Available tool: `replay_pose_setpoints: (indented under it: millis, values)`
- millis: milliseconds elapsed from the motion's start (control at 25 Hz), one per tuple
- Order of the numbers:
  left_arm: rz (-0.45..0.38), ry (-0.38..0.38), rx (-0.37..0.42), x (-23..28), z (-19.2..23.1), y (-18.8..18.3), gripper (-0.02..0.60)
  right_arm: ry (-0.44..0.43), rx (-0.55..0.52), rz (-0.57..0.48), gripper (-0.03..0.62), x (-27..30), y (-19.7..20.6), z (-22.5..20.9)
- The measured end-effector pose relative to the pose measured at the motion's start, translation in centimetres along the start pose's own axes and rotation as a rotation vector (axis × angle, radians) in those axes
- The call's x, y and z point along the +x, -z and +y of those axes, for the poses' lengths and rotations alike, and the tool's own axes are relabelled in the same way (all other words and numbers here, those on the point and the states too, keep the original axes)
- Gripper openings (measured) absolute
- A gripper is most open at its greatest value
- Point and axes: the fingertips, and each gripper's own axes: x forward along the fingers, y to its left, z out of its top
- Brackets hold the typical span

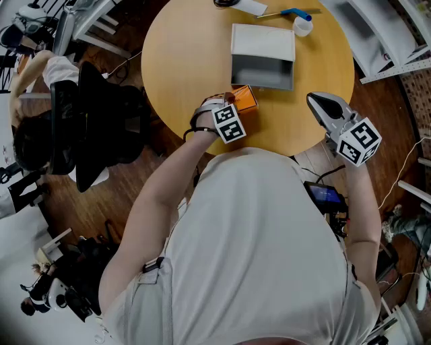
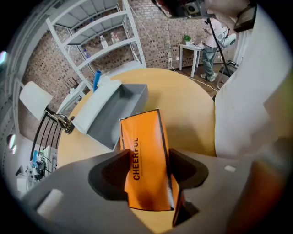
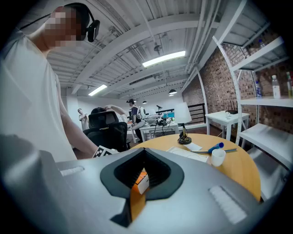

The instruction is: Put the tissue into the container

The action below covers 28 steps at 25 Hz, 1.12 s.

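An orange tissue pack (image 2: 144,160) printed CHEERFUL lies on the round wooden table (image 1: 182,47), near its front edge. My left gripper (image 2: 147,161) has one jaw on each long side of the pack, both pressing on it. In the head view the pack (image 1: 245,98) pokes out just beyond the left gripper (image 1: 227,108). Right behind it stands the grey container (image 1: 262,71), its white lid open; in the left gripper view this container (image 2: 120,114) is just past the pack. My right gripper (image 1: 318,102) hovers at the table's right front edge, jaws shut and empty (image 3: 144,151).
A white cup (image 1: 303,25) and a blue pen (image 1: 293,12) lie at the table's far side. A black office chair (image 1: 87,128) stands to the left. White shelving (image 1: 387,34) flanks the right. A small desk lamp (image 3: 184,136) stands on the table.
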Motion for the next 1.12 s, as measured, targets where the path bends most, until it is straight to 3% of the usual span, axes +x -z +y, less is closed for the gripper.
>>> replay_pose_setpoints:
  millis: [160,320,520,640,760,880,960,1120]
  values:
    - [-0.067,-0.045,0.059,-5.0,-0.1,-1.9,0.268,0.012,0.034,-0.002,0.002,-0.6,0.7,0.4]
    - [-0.099,-0.126,0.171,-6.3,3.5,-5.9,0.27,0.019,0.054,-0.007,0.002,-0.6,1.2,0.2]
    - [-0.031,-0.167,0.361,-1.5,7.7,-9.8,0.272,0.036,0.07,-0.003,0.002,-1.4,2.2,-0.1]
    - [0.037,-0.153,0.488,2.3,8.0,-10.2,0.275,0.055,0.091,0.002,0.002,-2.2,3.0,-0.4]
    - [0.082,-0.111,0.558,5.1,7.4,-9.8,0.278,0.076,0.107,0.004,0.002,-3.0,3.6,-0.8]
    - [0.137,-0.07,0.567,6.5,7.5,-9.1,0.282,0.087,0.111,0.006,0.002,-3.4,3.8,-1.5]
    - [0.125,-0.072,0.547,6.0,7.8,-9.4,0.302,0.087,0.111,0.006,0.002,-3.4,3.8,-1.6]
    - [-0.038,-0.13,0.406,0.7,8.7,-11.4,0.31,0.061,0.085,-0.002,0.002,-2.6,3.0,-1.5]
